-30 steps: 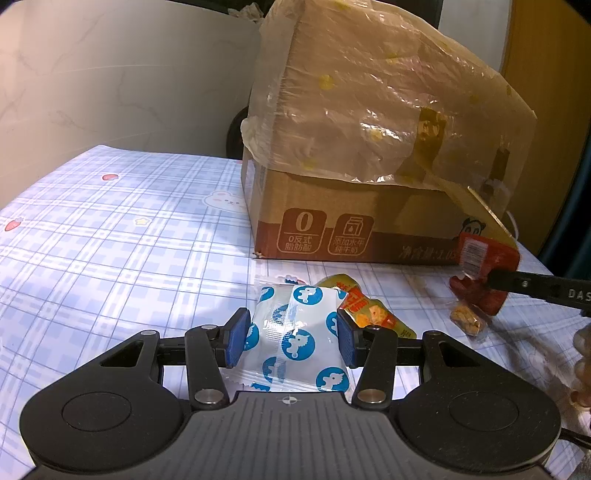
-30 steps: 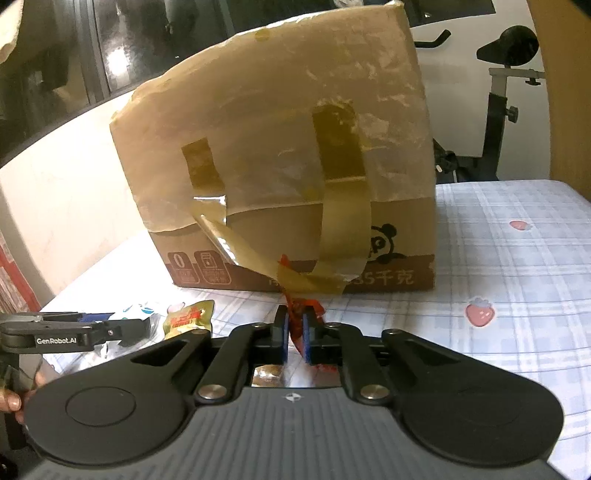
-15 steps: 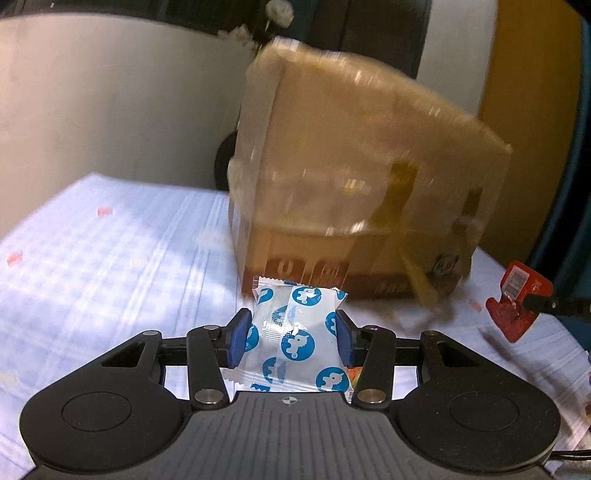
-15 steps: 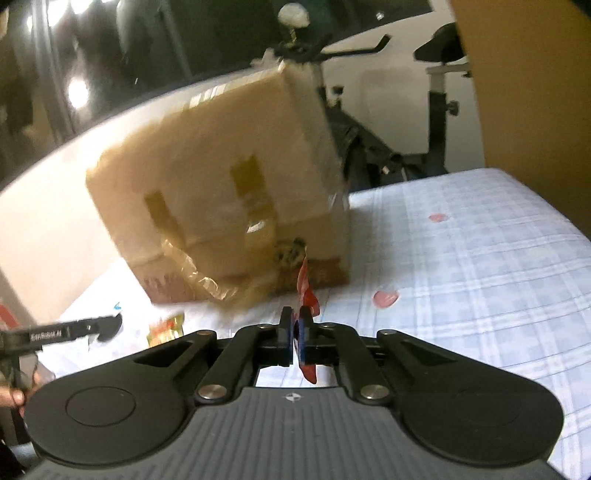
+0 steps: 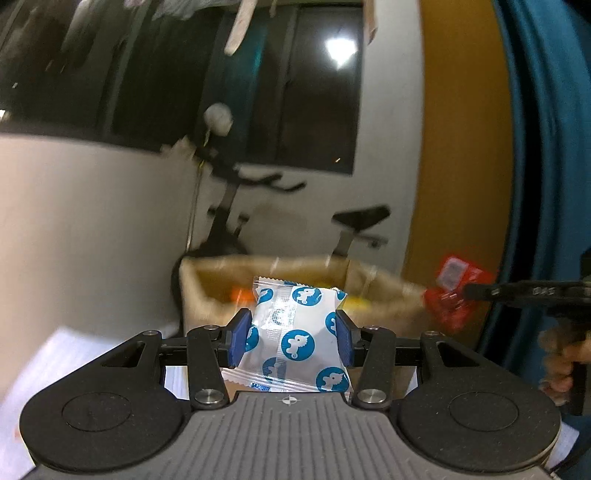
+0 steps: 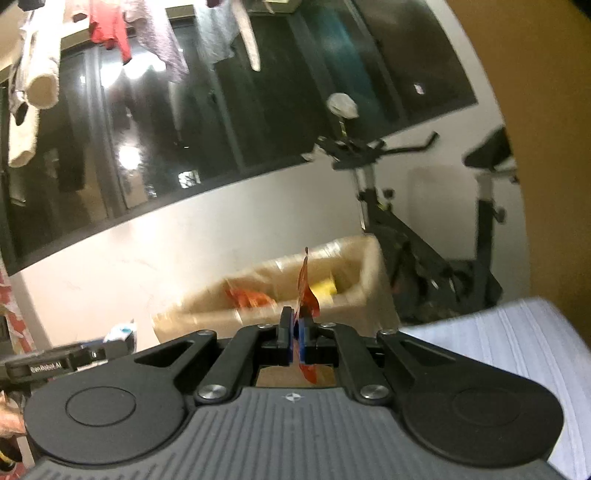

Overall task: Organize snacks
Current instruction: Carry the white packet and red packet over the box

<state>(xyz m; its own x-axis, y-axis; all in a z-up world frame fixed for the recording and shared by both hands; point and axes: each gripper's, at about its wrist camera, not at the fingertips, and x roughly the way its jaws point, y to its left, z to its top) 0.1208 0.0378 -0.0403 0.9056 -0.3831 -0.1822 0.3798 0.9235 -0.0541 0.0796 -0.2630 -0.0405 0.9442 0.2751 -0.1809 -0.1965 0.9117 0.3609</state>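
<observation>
My left gripper (image 5: pixel 291 338) is shut on a white snack packet with blue dots (image 5: pixel 295 336), held in the air in front of the open top of a plastic-lined cardboard box (image 5: pixel 207 280). My right gripper (image 6: pixel 296 334) is shut on a thin red snack packet (image 6: pixel 306 291), held edge-on above the same box (image 6: pixel 354 254). The red packet (image 5: pixel 452 291) and the right gripper also show at the right of the left wrist view. Orange and yellow snacks (image 6: pixel 321 286) lie inside the box.
An exercise bike (image 6: pixel 402 229) stands behind the box against a white wall. The checked tablecloth (image 6: pixel 517 332) shows at the lower right. A yellow panel (image 5: pixel 461 147) and a blue curtain (image 5: pixel 546 147) are to the right. Clothes (image 6: pixel 110 26) hang overhead.
Both grippers have risen with their packets from table level to the height of the box's open top. The box's inside has come into view.
</observation>
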